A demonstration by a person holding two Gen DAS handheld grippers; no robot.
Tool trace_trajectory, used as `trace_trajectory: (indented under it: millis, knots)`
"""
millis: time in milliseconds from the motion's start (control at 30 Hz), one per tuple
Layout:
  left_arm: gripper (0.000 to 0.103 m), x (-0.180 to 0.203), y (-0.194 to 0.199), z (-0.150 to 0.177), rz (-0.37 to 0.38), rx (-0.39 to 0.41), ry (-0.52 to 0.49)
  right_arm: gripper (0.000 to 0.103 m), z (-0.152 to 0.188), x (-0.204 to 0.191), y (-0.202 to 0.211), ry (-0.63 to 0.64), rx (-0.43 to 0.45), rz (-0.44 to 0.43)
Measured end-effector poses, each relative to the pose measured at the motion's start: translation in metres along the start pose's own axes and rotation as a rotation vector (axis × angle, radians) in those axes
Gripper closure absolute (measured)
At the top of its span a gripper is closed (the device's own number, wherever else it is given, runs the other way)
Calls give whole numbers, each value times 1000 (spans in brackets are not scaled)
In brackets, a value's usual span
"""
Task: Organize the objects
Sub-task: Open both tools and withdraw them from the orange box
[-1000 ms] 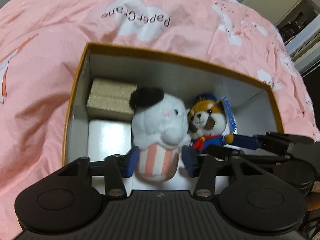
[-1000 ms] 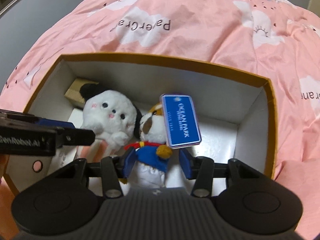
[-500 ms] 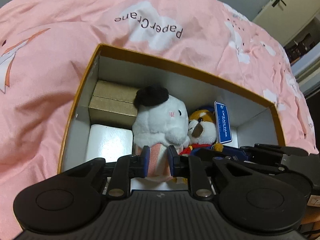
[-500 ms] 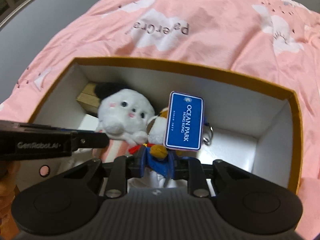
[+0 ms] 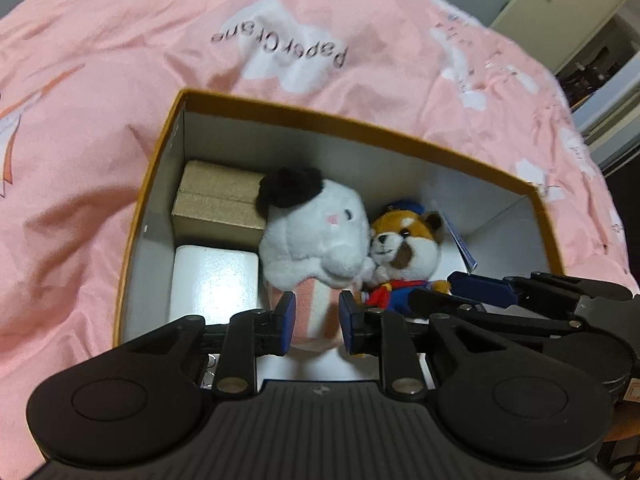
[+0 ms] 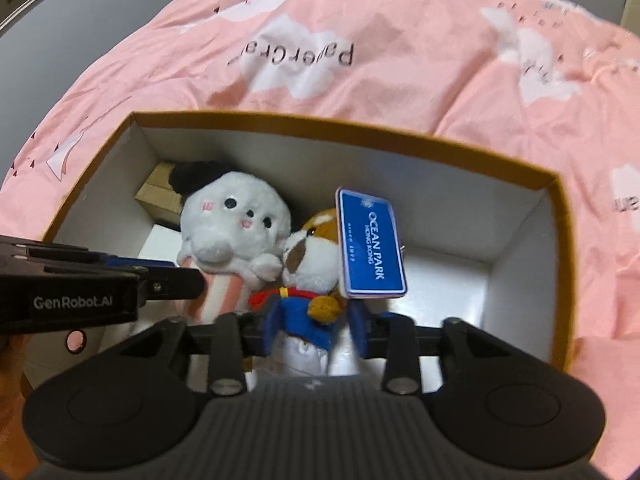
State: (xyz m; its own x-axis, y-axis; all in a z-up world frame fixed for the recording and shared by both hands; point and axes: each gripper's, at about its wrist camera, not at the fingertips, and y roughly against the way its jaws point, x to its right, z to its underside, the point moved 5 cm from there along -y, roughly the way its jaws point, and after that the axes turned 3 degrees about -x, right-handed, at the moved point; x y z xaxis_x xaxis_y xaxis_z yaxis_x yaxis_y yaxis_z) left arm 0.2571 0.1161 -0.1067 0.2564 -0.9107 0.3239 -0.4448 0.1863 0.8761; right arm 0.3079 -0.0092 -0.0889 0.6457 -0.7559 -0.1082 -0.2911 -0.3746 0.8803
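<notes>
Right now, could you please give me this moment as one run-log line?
left gripper: opening, white plush between jaws | right gripper: opening, fox plush between jaws | both plushes in box

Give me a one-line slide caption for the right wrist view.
Right gripper opening around a blue-clad fox plush with an Ocean Park tag, beside a white plush in a box.

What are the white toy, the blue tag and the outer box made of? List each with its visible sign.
White toy: plush fabric, matt, going by its fuzzy nap.
Blue tag: probably glossy plastic or laminated card; it looks stiff and flat and catches light.
Outer box: likely cardboard, with thin straight walls, a brown rim and smooth white inside.
</notes>
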Motion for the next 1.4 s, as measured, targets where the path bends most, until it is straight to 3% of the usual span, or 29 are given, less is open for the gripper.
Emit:
trace_trajectory:
  millis: [167, 267, 333, 467, 667, 900, 1000, 1133, 1400]
  knots:
    - [77, 17, 40, 19, -15, 124, -120, 62, 11, -6, 45, 5, 108, 35]
    - [77, 30, 66, 36, -31, 176, -207, 62, 30, -12, 80, -3, 172, 8]
    - [77, 38, 83, 51, -23, 193, -261, 61, 45, -18, 102, -2, 203, -5]
    - [77, 47, 105, 83, 15, 194, -300, 49, 85, -32, 137, 12, 234, -15]
    - [77, 61, 110, 130, 100, 120, -356, 43, 158, -38, 146, -22, 147, 39]
    - [77, 71, 81, 186, 12, -16, -469, 30, 216, -29, 131, -66, 17, 101]
    - [77, 74, 77, 195, -3, -36, -501, 27, 230, -25, 122, -83, -48, 111]
    - [77, 75, 71, 205, -18, -74, -520, 22, 239, -21, 121, -99, -71, 117]
    - [76, 74, 65, 210, -10, -108, -515, 22, 244, -22, 105, -95, -139, 106]
